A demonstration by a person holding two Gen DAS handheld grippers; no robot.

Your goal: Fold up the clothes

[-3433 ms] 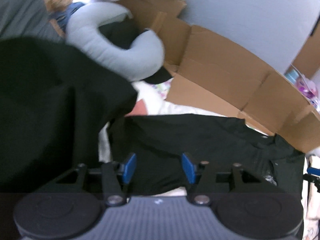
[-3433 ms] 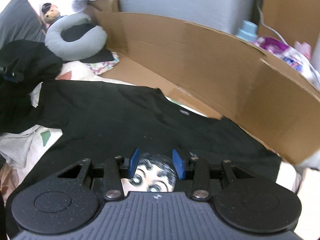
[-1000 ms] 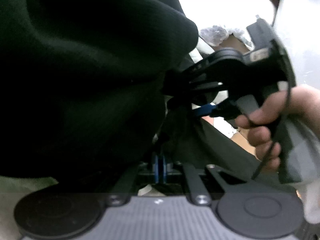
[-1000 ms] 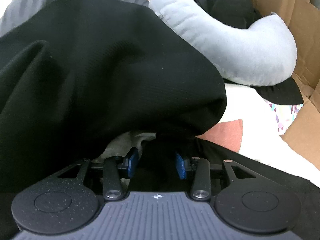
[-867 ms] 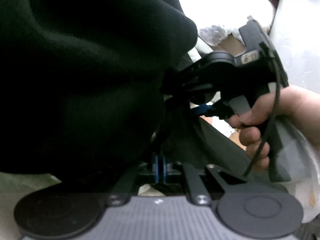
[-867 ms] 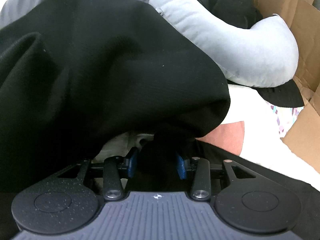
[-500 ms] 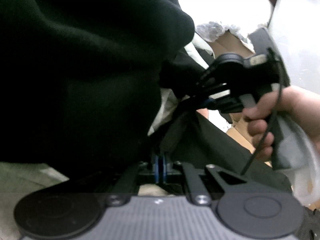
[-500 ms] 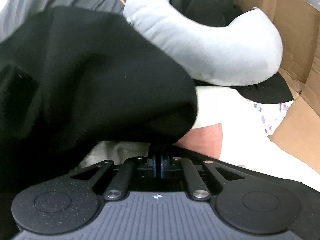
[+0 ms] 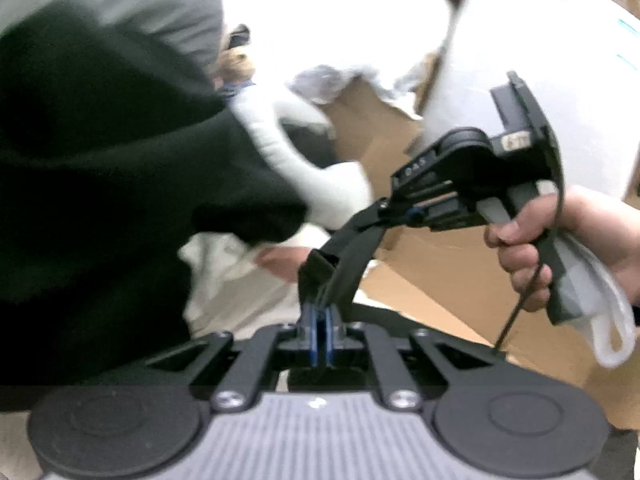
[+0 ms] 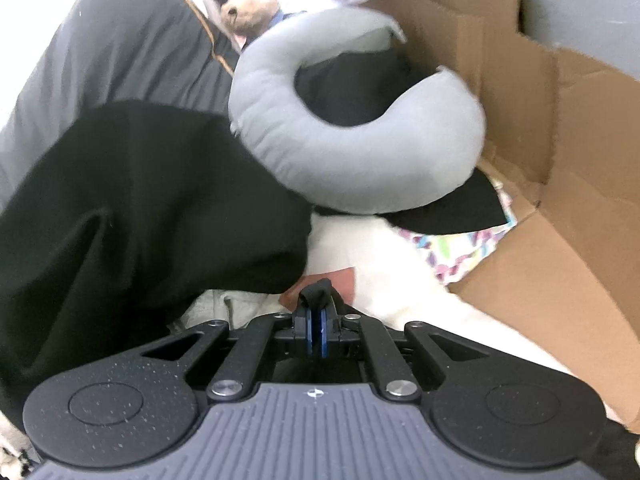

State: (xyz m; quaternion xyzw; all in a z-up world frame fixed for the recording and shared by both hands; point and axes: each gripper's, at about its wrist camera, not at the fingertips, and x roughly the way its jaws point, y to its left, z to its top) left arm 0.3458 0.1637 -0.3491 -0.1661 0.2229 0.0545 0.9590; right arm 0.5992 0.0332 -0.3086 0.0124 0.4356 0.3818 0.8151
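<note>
Broadly, the scene is filled by a heaped black garment (image 10: pixel 152 200), bunched and creased on the left of both views, lying over pale bedding (image 10: pixel 380 248). Behind it, brown cardboard walls (image 10: pixel 560 128) are seen, with a grey U-shaped pillow (image 10: pixel 360 168) resting against the heap and a small plush toy (image 10: pixel 244 6) beyond. A black T-shirt edge (image 9: pixel 340 252) is drawn up into a taut, narrow band between the two tools, lifted clear of the bedding. At one end, the band is clamped in the left gripper (image 9: pixel 319 336), whose jaws are pressed together on the cloth. At the other, it is pinched by the right gripper (image 10: pixel 315 336), its jaws likewise clenched on a small black fold. In the left wrist view that right gripper (image 9: pixel 404 212) is gripped by a hand (image 9: pixel 568 248), and a white sleeve cuff (image 9: pixel 604 320) hangs below.
</note>
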